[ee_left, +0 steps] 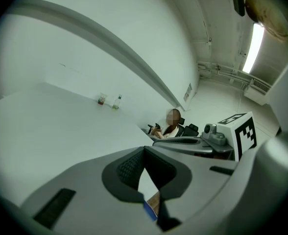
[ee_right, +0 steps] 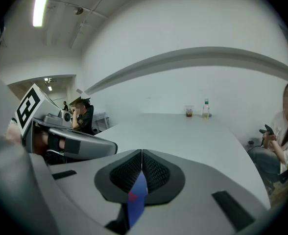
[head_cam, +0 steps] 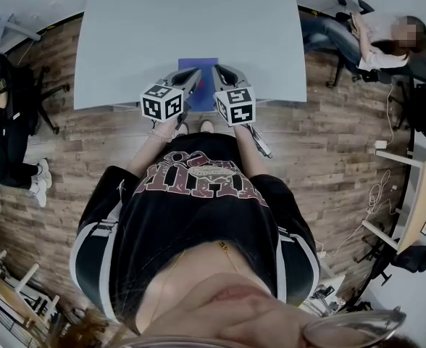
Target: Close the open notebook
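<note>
1. Nearest to me, the person's dark printed shirt [head_cam: 198, 209] fills the lower half of the head view.
2. Just above it, at frame centre, the left gripper [head_cam: 195, 72] and the right gripper [head_cam: 217, 69] sit side by side. Their marker cubes face up and their tips angle toward each other.
3. In the left gripper view, the left fingers [ee_left: 129, 168] meet at their tips, closed on nothing. Through the small gap under the tips I see pale tabletop, a sliver of wood floor [head_cam: 329, 143] and a blue corner.
4. In the right gripper view, the right fingers [ee_right: 156, 173] are also pressed together and empty. A blue strip with a red mark shows through the gap below them; it lies underneath and is not gripped.
5. That blue is the notebook [head_cam: 201, 85]. It lies at the near edge of the surface [head_cam: 198, 20], at the centre of the head view, below and between the two sets of fingers. It shows as one blue rectangle, partly covered by both grippers. I can't tell from here whether either tip touches it.
6. The pale grey surface runs on to the top of the frame.
7. At its far end, right of centre in the right gripper view, stands a clear cup [ee_right: 189, 111] with a little dark reddish content at the bottom. Just beside it on the right, a clear bottle [ee_right: 205, 108] stands upright; its contents are too small to make out.
8. Farther off, one seated person [head_cam: 387, 42] is at the upper right and another person [head_cam: 3, 114] is at the left edge.
</note>
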Demonstrator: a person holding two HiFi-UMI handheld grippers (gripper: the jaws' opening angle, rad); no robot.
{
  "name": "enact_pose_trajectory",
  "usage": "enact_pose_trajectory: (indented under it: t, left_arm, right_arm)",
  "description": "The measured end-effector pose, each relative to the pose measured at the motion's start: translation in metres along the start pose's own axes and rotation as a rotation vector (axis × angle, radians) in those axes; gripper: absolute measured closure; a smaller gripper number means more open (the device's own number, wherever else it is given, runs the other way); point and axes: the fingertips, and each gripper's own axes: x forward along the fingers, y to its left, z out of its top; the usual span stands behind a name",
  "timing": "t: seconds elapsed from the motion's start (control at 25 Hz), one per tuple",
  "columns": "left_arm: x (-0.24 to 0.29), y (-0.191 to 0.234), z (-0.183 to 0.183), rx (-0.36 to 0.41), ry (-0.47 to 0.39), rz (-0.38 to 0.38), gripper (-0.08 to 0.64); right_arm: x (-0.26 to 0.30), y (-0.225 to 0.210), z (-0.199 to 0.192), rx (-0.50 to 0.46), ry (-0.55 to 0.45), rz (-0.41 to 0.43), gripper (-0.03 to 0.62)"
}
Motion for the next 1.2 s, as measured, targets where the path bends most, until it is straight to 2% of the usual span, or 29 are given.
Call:
enact_pose_trajectory:
  t: [0.28, 0.64, 1.2]
  left_arm:
    - [-0.01, -0.017, 0.025, 0.034, -0.06, 0.004, 0.514]
    - [-0.029, -0.032, 0.051, 0.148, -0.102, 0.036, 0.513]
    - [-0.051, -0.053, 0.081, 0.176, -0.161, 0.028, 0.514]
  right_arm:
    - [-0.014, 0.004, 0.03, 0.001, -0.075, -0.004, 0.572]
    - [-0.027, 0.017, 0.057, 0.006, -0.135, 0.0, 0.572]
    - [-0.051, 0.031, 0.085, -0.038, -0.189, 0.002, 0.572]
